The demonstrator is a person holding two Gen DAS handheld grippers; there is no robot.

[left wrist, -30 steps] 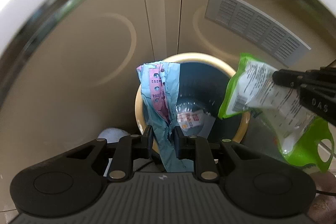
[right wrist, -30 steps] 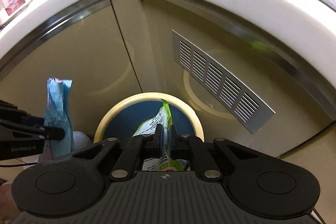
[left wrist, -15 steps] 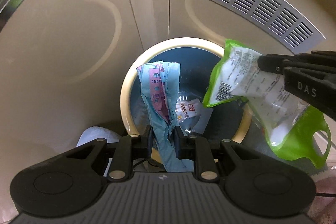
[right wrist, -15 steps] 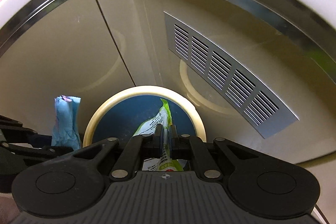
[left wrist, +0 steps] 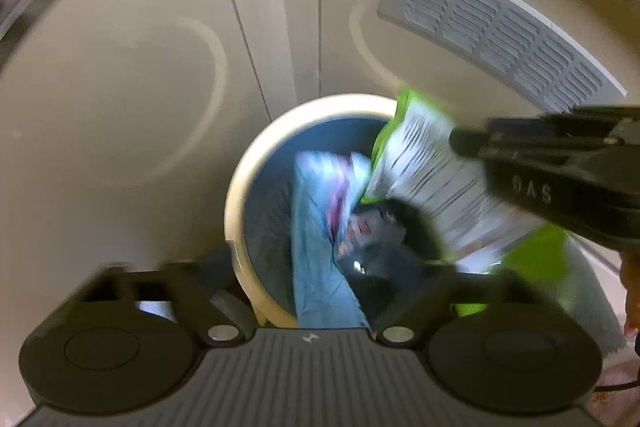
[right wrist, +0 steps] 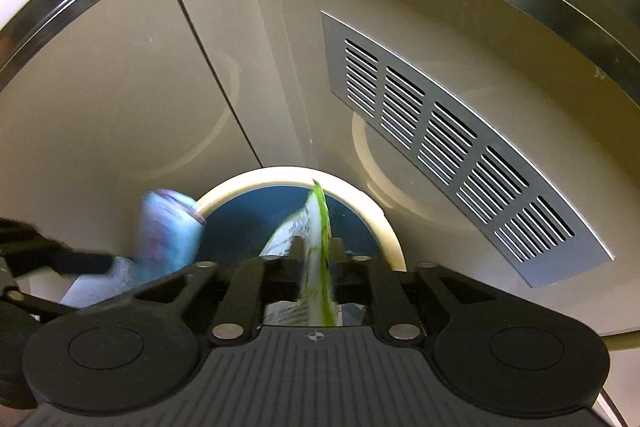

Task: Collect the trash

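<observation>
Two wrappers: both over bin, neither fully dropped yet.
Bin: round cream-rimmed wastebasket w/ dark blue inside (left wrist: 240,195), on floor by beige cabinet w/ grey louvred vent (right wrist: 440,151); some crumpled trash already at bottom.
Green-white printed plastic pouch (left wrist: 432,183): above bin's right rim, betw. right gripper (right wrist: 318,247) fingers; jaws opening, pads look apart from it.
Light-blue pink-printed wrapper (left wrist: 320,227): blurred, hanging into bin mouth; left gripper (left wrist: 316,291) spread wide, opening, grip let go.
Left to do: prob. both land inside, then check for more trash.
</observation>
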